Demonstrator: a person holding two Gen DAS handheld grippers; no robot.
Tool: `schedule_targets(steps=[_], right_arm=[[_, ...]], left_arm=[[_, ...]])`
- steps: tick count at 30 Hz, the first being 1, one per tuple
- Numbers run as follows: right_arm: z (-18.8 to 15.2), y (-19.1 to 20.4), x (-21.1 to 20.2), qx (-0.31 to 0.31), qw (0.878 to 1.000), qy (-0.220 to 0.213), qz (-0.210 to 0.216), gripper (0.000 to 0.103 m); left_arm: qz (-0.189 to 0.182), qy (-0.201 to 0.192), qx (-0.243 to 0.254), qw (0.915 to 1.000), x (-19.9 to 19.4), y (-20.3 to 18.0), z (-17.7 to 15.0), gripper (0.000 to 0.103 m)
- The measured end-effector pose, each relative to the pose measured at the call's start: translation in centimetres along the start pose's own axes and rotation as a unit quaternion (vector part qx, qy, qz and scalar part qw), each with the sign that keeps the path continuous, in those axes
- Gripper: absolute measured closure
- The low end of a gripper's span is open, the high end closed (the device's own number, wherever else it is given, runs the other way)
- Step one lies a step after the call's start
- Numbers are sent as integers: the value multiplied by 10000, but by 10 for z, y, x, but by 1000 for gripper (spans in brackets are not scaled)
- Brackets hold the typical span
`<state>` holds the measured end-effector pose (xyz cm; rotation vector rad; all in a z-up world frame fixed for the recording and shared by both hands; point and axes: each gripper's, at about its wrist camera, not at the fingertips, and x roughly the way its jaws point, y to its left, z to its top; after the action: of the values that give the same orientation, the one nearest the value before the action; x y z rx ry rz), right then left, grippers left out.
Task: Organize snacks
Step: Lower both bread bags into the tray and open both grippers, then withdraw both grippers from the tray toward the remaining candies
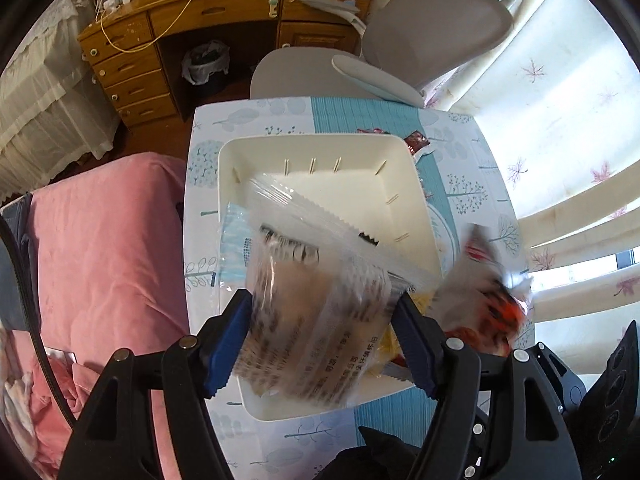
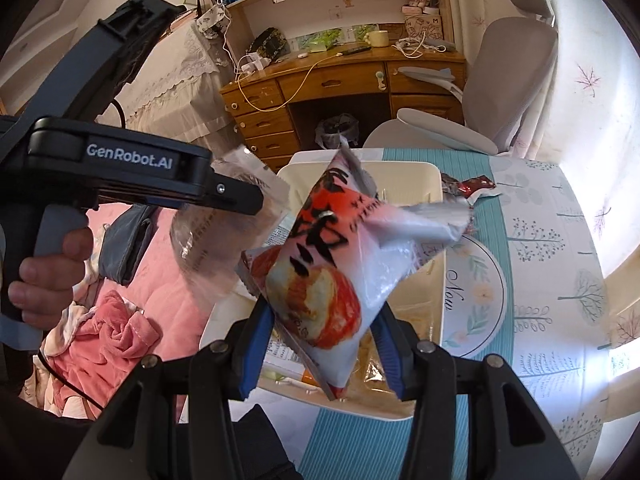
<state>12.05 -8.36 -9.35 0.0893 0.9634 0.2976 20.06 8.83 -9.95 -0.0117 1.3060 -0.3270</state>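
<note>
My left gripper point(image 1: 322, 300) is shut on a clear snack bag point(image 1: 316, 264) printed with dark text, its blue pads pressing both sides. The bag hangs over a white tray point(image 1: 320, 148) on the table. My right gripper point(image 2: 324, 316) is shut on a red-and-white snack bag point(image 2: 340, 264), tilted above the same tray point(image 2: 416, 176). That bag point(image 1: 488, 300) also shows at the right of the left wrist view. The clear bag point(image 2: 224, 240) hangs to the left of it. Yellow packets point(image 2: 416, 320) lie in the tray's near end.
A dark red packet point(image 2: 468, 186) lies on the patterned tablecloth point(image 2: 540, 240) beyond the tray's right corner. A blue packet point(image 1: 236, 248) rests at the tray's left rim. A grey chair point(image 1: 432, 28) stands behind the table, a pink bed point(image 1: 108, 248) to its left. A hand point(image 2: 44, 276) grips the left handle.
</note>
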Motion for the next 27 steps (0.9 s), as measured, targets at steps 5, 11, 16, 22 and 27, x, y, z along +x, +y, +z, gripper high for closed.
schedule_targets(steps=[5, 11, 16, 22, 27], right_arm=[[1, 1, 6, 3, 9998, 187, -66, 39], [-3, 1, -3, 0, 9997, 157, -174, 38], [-7, -4, -10, 55, 9994, 178, -286, 38], [-10, -20, -20, 55, 9990, 200, -398, 37], [-4, -39, -27, -95, 9987, 205, -465, 28]], left_arm=[[-129, -178, -13, 9998, -7, 1, -1, 14], [-144, -146, -36, 9998, -8, -1, -4, 12], [-238, -88, -33, 9997, -8, -8, -11, 12], [-279, 21, -78, 9996, -7, -22, -19, 12], [-307, 69, -169, 9994, -9, -37, -20, 12]])
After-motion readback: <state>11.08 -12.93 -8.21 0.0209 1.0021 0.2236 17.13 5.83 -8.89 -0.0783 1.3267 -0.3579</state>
